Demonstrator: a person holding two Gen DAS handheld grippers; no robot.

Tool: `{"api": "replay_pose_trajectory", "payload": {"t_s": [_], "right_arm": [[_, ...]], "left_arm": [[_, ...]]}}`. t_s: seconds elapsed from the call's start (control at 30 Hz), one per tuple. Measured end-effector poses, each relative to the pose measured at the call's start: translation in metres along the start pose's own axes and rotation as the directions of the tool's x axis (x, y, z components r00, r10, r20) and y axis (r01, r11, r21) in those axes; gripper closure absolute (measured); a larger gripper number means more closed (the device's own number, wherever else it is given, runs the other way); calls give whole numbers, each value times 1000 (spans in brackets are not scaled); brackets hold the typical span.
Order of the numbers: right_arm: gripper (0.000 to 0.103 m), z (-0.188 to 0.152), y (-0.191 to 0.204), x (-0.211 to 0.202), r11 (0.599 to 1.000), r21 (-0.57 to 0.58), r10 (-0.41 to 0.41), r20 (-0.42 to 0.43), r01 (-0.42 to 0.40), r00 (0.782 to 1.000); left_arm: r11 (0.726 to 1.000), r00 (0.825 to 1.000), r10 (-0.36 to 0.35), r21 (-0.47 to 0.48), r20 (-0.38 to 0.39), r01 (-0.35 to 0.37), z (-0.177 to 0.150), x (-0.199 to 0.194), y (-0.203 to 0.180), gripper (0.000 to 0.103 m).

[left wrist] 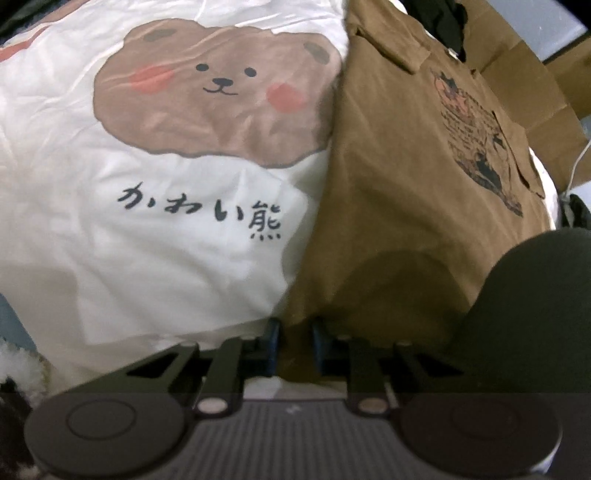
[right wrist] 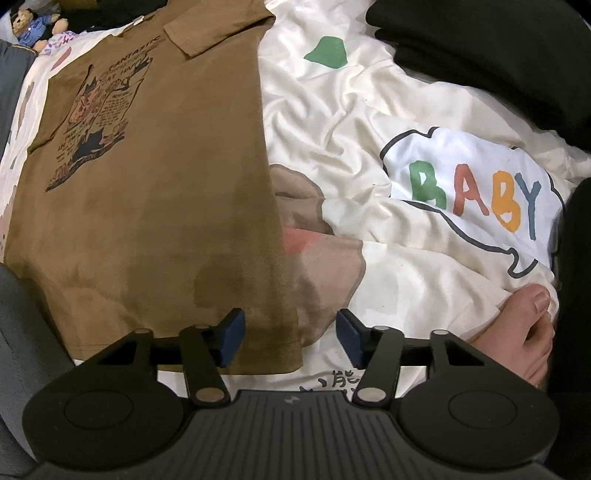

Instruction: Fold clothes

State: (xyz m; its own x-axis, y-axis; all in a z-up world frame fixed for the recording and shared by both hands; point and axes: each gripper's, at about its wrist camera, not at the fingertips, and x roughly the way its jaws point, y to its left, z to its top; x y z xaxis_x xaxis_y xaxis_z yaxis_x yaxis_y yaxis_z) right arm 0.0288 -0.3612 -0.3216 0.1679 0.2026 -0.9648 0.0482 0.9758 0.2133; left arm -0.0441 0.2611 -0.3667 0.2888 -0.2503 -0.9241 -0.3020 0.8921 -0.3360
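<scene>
Both grippers at brown T-shirt (right wrist: 155, 221) hem: left gripper (left wrist: 294, 345) apparently pinching it, right gripper (right wrist: 290, 338) spread astride its corner.

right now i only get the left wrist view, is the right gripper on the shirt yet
Observer: Not yet. The right gripper is open, and the bottom corner of the brown shirt lies between its pads without being pinched.
Operator: anything close to it i should mind
Observer: A bare foot rests on the bedsheet, just to the right of that gripper in its view.
Operator: what's past the far end of the shirt
Observer: A small toy bear sits beyond the shirt's top left corner.
</scene>
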Motion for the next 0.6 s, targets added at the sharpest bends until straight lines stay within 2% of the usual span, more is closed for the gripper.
{"api": "replay_pose_trajectory", "payload": {"t_s": [0.13, 0.2, 0.27, 0.33, 0.5, 0.6], "right_arm": [[51, -1, -1, 2, 1000, 10, 4, 0, -4, 1000], [61, -2, 0, 4, 1000, 9, 7, -4, -7, 1000], [65, -3, 3, 7, 1000, -1, 13, -12, -13, 1000], [65, -3, 7, 9, 1000, -21, 11, -20, -12, 1000], [65, -2, 8, 12, 999, -32, -11, -26, 10, 1000], [65, -2, 7, 14, 999, -29, -19, -29, 19, 999]], "left_arm": [[1000, 1000, -11, 6, -7, 11, 0, -2, 4, 81], [1000, 1000, -13, 6, -9, 13, 1, 0, 3, 81], [1000, 1000, -11, 6, -15, 11, 2, 6, -1, 81], [1000, 1000, -4, 17, -14, 4, 4, 9, -4, 76], [999, 1000, 9, 31, -13, -8, 11, 14, -9, 75], [998, 1000, -4, 68, -25, 5, 14, 9, 24, 75]]}}
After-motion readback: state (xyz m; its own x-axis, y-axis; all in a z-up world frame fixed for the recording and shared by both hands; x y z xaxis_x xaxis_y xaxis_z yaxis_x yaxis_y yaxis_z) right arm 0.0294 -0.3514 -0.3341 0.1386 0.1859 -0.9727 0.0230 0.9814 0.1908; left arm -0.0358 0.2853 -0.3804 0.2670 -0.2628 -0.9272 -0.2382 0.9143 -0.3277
